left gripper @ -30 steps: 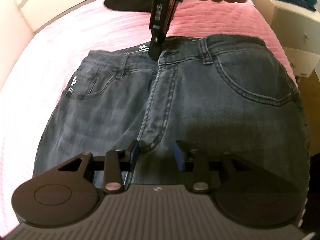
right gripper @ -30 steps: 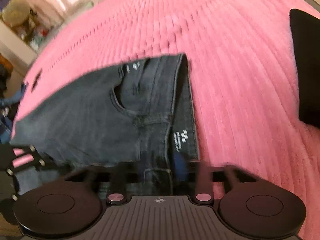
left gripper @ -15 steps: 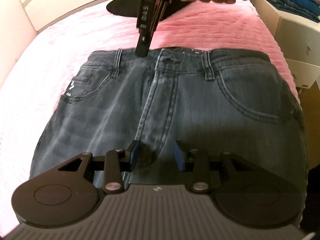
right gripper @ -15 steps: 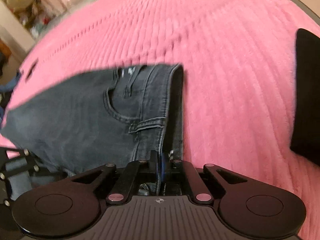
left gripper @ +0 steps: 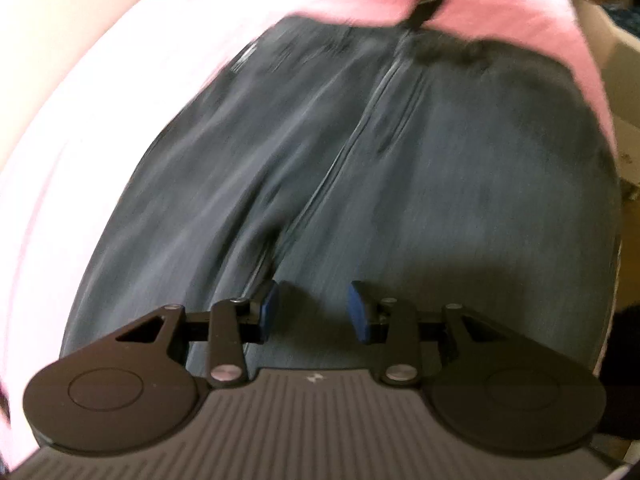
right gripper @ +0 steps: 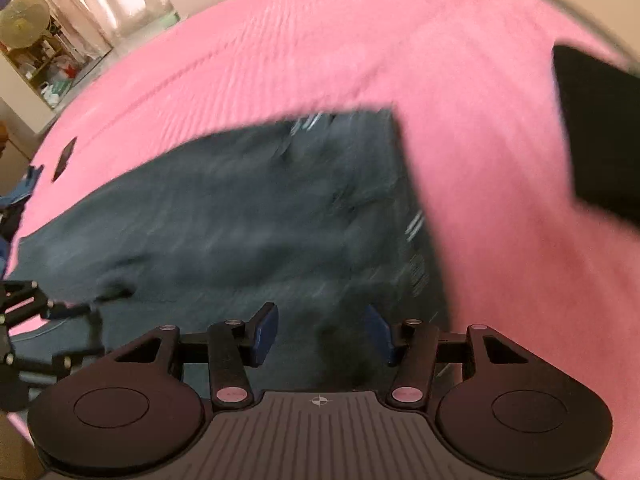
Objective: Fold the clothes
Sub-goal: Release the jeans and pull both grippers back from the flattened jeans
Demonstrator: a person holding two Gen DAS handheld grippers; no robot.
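Flat across the ribbed pink bedspread (right gripper: 500, 208) lie dark denim jeans (left gripper: 400, 200)

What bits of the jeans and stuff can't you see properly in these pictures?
- Jeans legs: left wrist view, cut off behind the left gripper and the bottom edge.
- Pockets, stitching, label: both views, smeared by motion blur.
- Right gripper: its body hides the cloth under it; jaws open.
- Black item on the pink blanket: right wrist view, cut off by the right edge, so what it is stays unclear.
- Shelf clutter: too small.
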